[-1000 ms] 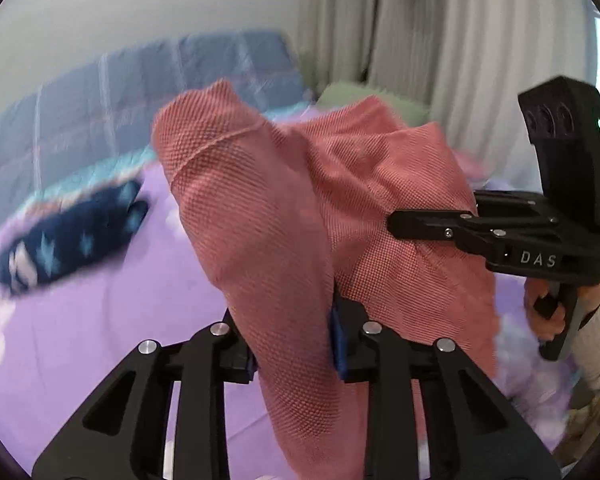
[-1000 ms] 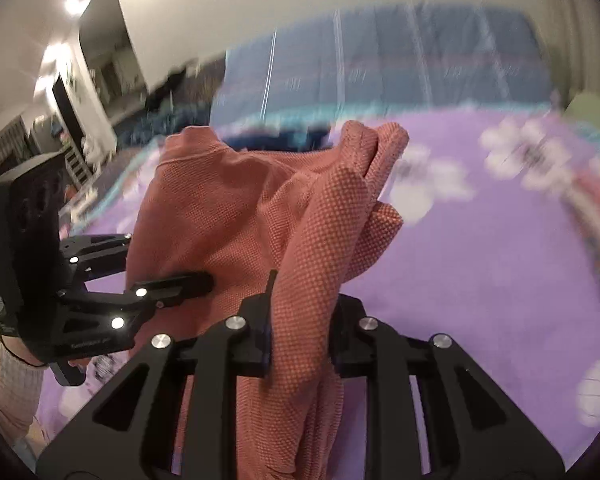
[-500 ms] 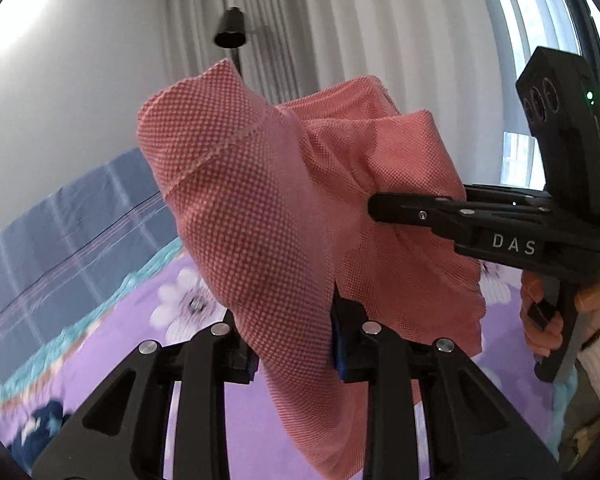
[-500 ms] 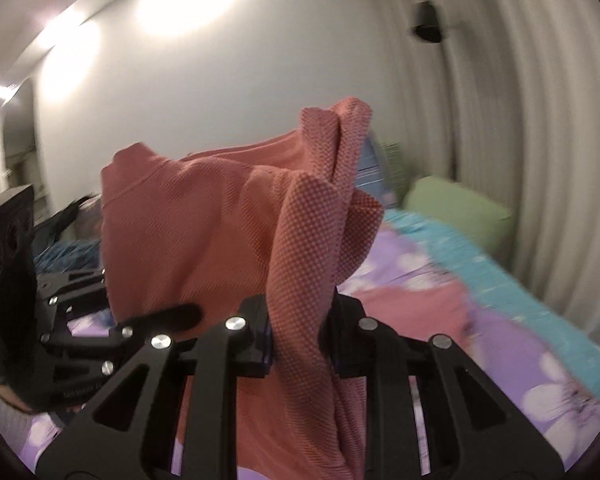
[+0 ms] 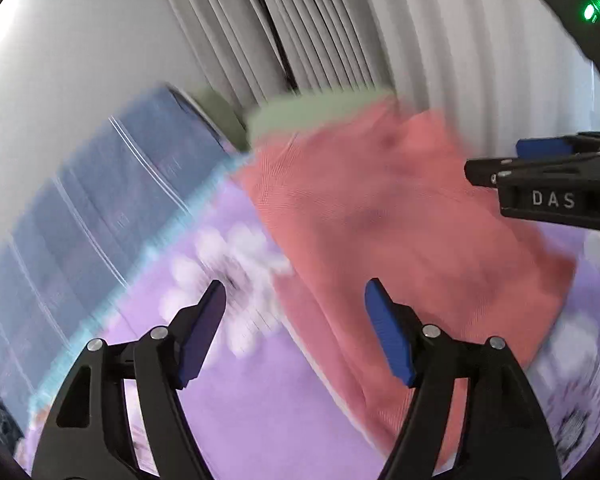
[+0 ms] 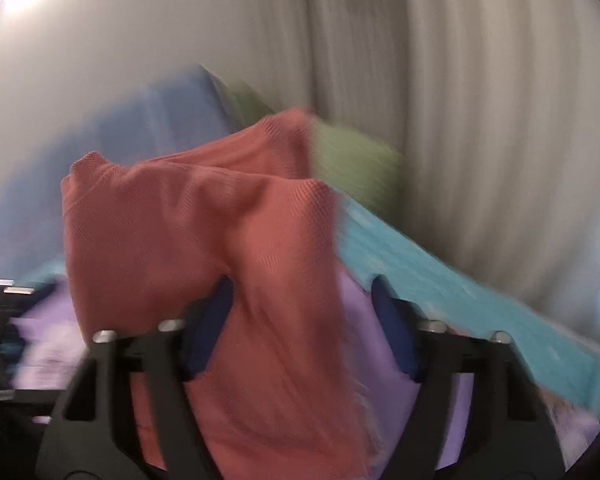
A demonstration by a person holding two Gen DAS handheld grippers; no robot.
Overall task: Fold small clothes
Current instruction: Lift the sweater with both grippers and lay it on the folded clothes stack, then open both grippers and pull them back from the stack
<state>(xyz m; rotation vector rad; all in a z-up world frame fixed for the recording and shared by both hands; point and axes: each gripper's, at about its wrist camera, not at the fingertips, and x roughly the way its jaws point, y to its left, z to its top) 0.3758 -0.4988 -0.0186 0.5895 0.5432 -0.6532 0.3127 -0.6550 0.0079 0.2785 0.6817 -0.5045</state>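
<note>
A salmon-pink knit garment (image 5: 400, 232) lies spread on the purple flowered bedsheet (image 5: 236, 392), blurred by motion. My left gripper (image 5: 296, 300) is open and empty above the sheet, its blue pads (image 5: 388, 332) wide apart at the garment's near edge. My right gripper (image 6: 302, 312) is open too; the pink garment (image 6: 228, 240) is draped loosely between its fingers, not pinched. The right gripper also shows in the left wrist view (image 5: 540, 176), at the right above the garment.
A blue plaid pillow (image 5: 100, 208) and a green pillow (image 6: 352, 164) lie at the head of the bed by a white wall and grey curtains (image 5: 340, 32). A teal sheet border (image 6: 440, 292) runs along the bed's edge.
Both grippers have opened and let go of the pink garment, which has dropped from its raised position onto the bed. Both views have swung and are blurred.
</note>
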